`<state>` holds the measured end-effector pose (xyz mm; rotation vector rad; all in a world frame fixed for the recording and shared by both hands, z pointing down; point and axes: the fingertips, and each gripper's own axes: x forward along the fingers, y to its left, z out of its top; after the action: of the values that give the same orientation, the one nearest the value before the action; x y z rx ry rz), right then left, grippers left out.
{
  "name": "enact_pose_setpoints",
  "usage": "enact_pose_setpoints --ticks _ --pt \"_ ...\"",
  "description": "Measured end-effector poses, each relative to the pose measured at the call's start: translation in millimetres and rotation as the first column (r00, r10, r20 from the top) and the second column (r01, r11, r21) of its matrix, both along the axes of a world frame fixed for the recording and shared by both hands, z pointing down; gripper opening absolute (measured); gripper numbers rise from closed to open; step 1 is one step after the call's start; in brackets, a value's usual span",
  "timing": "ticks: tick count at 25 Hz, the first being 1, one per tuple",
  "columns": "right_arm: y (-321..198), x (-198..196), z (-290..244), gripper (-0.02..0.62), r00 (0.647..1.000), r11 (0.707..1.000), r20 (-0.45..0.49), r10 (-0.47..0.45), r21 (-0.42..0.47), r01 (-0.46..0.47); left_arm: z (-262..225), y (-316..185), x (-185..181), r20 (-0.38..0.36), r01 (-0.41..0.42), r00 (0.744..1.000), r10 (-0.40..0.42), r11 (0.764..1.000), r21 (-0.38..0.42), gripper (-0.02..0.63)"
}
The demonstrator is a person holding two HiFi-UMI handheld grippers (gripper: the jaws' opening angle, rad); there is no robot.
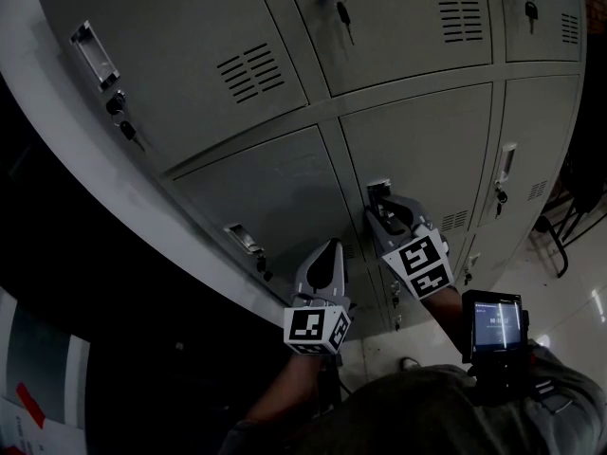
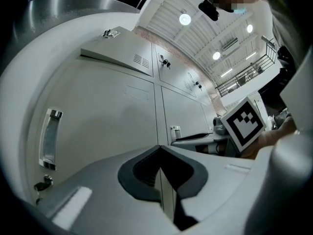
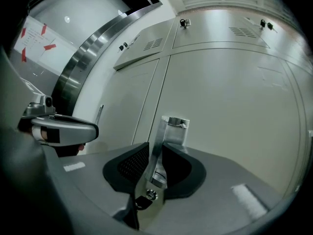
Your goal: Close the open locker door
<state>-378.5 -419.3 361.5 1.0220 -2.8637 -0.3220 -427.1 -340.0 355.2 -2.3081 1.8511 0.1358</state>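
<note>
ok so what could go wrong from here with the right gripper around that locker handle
1. The right gripper has its jaws close on both sides of the chrome metal handle of the grey locker door. Backing off at a slant could snag it and pull the door open.
2. The small dark key sits in the lock just below the handle, between the jaws, and could get knocked or bent.

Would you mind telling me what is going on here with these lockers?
A person faces grey lockers, a hand-held gripper in each hand. The right hand-held gripper has its jaws slightly apart around a chrome door handle; that door looks flush with its neighbours. The left hand-held gripper hovers alongside, shut and empty.
</note>
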Motion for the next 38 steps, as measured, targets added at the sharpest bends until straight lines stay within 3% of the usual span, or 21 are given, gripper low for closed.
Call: enact_pose_setpoints --ticks 17,28,32,38 --pt "11.2 20.1 -0.6 0.100 1.000 1.000 0.010 -0.015 -0.015 0.015 -1.3 6.3 16.8 -0.001 -0.004 1.000 0.004 1.000 0.000 0.000" --pt "66.2 77.4 18.7 0.098 0.999 0.996 -0.023 0.027 -0.084 -0.029 12.0 40.6 68.8 -0.035 -0.070 0.997 0.069 0.997 -0.022 0.000" --pt "93.4 97.9 29.3 0.095 0.999 0.994 -0.034 0.016 -0.111 -0.020 18.6 57.5 96.6 0.003 -0.085 0.996 0.085 0.996 -0.018 0.000" --pt "132.0 119.4 30.2 0.066 0.998 0.991 -0.008 -0.058 -0.125 0.057 10.5 78.8 128.0 0.083 -0.036 0.996 0.036 0.999 0.005 0.000"
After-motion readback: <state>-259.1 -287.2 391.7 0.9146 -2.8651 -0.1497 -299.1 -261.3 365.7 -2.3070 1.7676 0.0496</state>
